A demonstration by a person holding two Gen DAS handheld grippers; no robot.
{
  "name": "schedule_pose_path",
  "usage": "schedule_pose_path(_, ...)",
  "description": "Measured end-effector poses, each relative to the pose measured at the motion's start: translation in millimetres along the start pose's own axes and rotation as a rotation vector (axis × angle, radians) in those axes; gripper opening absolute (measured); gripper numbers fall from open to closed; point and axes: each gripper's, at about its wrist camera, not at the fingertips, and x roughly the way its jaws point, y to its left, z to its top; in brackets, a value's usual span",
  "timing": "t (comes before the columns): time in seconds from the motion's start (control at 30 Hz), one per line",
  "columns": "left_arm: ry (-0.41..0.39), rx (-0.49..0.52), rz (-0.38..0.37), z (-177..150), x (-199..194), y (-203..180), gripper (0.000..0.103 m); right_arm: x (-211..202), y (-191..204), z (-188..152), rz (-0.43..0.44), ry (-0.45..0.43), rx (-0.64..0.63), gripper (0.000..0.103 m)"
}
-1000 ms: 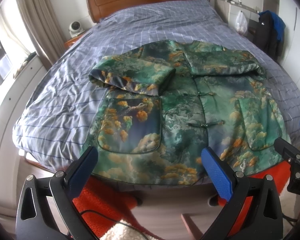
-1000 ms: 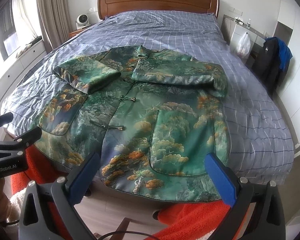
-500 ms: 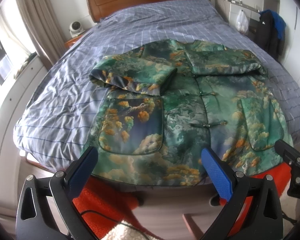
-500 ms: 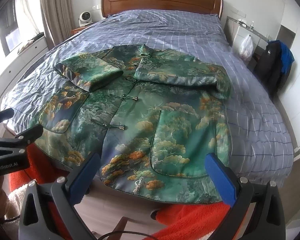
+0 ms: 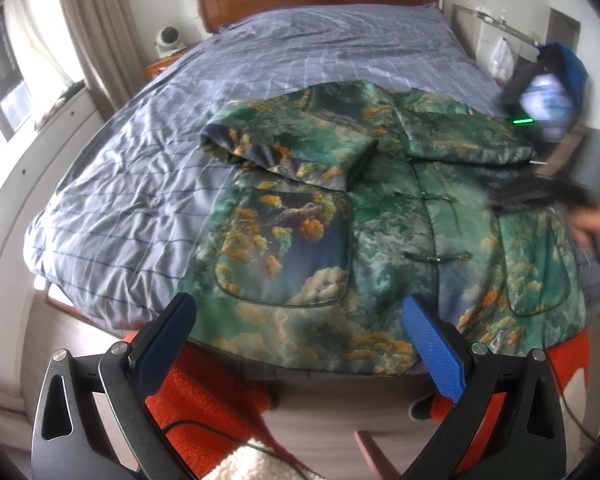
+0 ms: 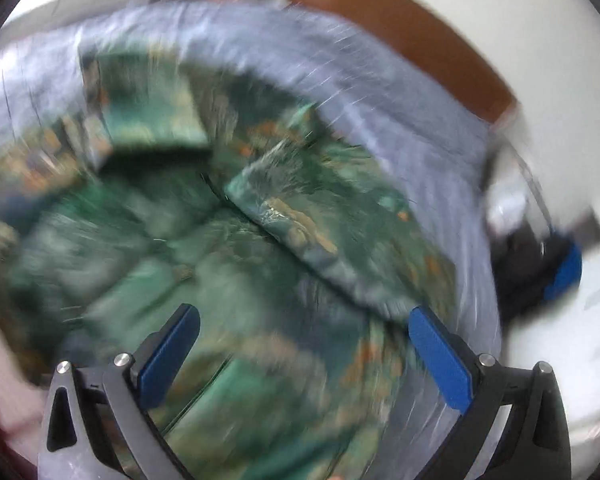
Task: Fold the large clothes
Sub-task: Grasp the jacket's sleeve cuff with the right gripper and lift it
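Right tool (image 6: 304, 340) now over jacket (image 5: 380, 216), collar headboard-ward

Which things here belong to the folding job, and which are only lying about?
For the job:
- green patterned jacket, sleeves already folded in
- left gripper, open
- right gripper, open

Lying about:
- bed with blue checked cover, under the jacket
- orange rug
- small white fan
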Motion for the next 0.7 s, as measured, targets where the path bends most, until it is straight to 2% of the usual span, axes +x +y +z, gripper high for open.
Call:
schedule_pose_path(0.1, 0.027, -0.022, 0.032, 0, 5, 4, 0.103, 65, 10, 30, -0.018, 0.052, -0.065, 0.102)
schedule_pose_path(0.17, 0.046, -0.031, 0.051, -1, 9, 8, 0.103, 99, 15, 44, -0.037, 0.069, -0.072, 0.096)
schedule_pose_path(0.2, 0.056, -0.034, 0.061, -2, 11, 10, 0.103, 110, 16, 45, -0.042, 0.075, -0.070, 0.086)
schedule_pose_path(0.23, 0.065, -0.036, 0.070, -3, 13, 13, 0.103, 119, 14, 46, -0.053, 0.082, -0.058, 0.057)
schedule_pose_path(0.3, 0.078, -0.037, 0.085, -5, 17, 15, 0.103, 125, -7, 42, -0.039, 0.087, 0.047, 0.017)
schedule_pose_path(0.33, 0.081, -0.039, 0.089, -6, 18, 16, 0.103, 116, -27, 37, -0.021, 0.059, 0.139, 0.017)
schedule_pose_path(0.4, 0.087, -0.055, 0.080, -6, 22, 20, 0.103, 95, -67, 24, -0.047, 0.000, 0.268, 0.014)
schedule_pose_path(0.5, 0.091, -0.075, 0.036, -4, 25, 20, 0.103, 53, -149, -22, -0.071, -0.074, 0.498, 0.013)
schedule_pose_path(0.53, 0.089, -0.074, 0.027, -3, 25, 17, 0.103, 36, -185, -50, -0.081, -0.095, 0.598, 0.013)
schedule_pose_path(0.6, 0.079, -0.059, 0.010, -2, 24, 8, 0.103, 11, -232, -90, -0.118, -0.122, 0.723, 0.013)
schedule_pose_path(0.7, 0.072, -0.025, -0.023, -1, 22, -9, 0.103, -29, -300, -164, -0.220, -0.154, 0.901, 0.013)
